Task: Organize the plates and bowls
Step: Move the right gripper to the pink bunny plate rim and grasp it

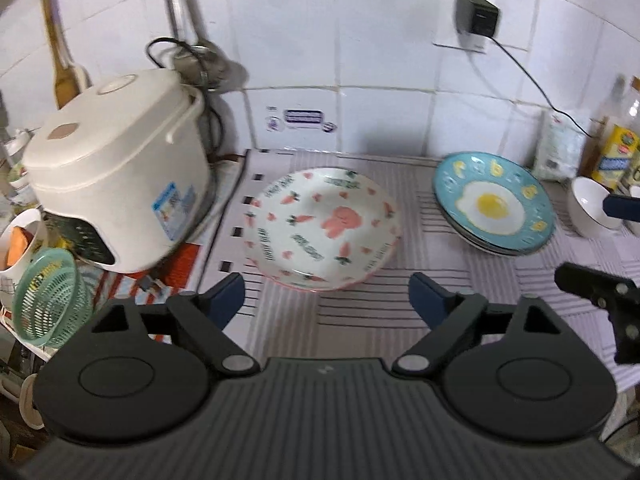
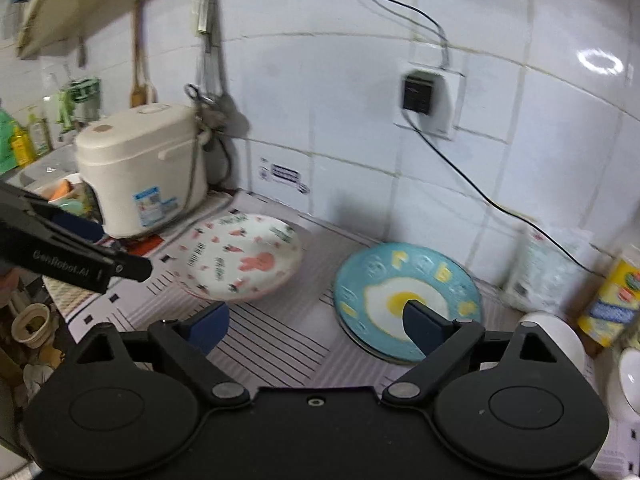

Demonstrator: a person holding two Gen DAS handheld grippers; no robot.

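- Plates first: a white plate with pink carrots and a rabbit [image 1: 322,228] lies flat on the striped mat [image 1: 360,320], straight ahead of the left gripper [image 1: 326,300] and just beyond its fingertips, not touching them.
- Ahead and to the right of that gripper sits a blue plate with a fried-egg picture [image 1: 496,204], on top of at least one more plate; the stack stands apart from the carrot plate.
- The left gripper's jaws are spread wide with nothing between them, only bare mat.
- The right gripper [image 2: 316,326] is likewise spread wide and empty; its right finger [image 2: 424,328] overlaps the near rim of the blue plate in the right wrist view, and I cannot tell whether it touches.
- From the right gripper, the carrot plate lies ahead and to the left.
- A white bowl [image 1: 590,206] stands right of the blue stack, by the wall.
- A cream rice cooker [image 1: 116,184] stands ahead-left of the left gripper, just beside the carrot plate.
- A green mesh basket [image 1: 50,296] sits left of the left gripper, near the cooker's base.
- Bottles and a yellow-labelled packet [image 2: 612,300] stand far right of the right gripper.
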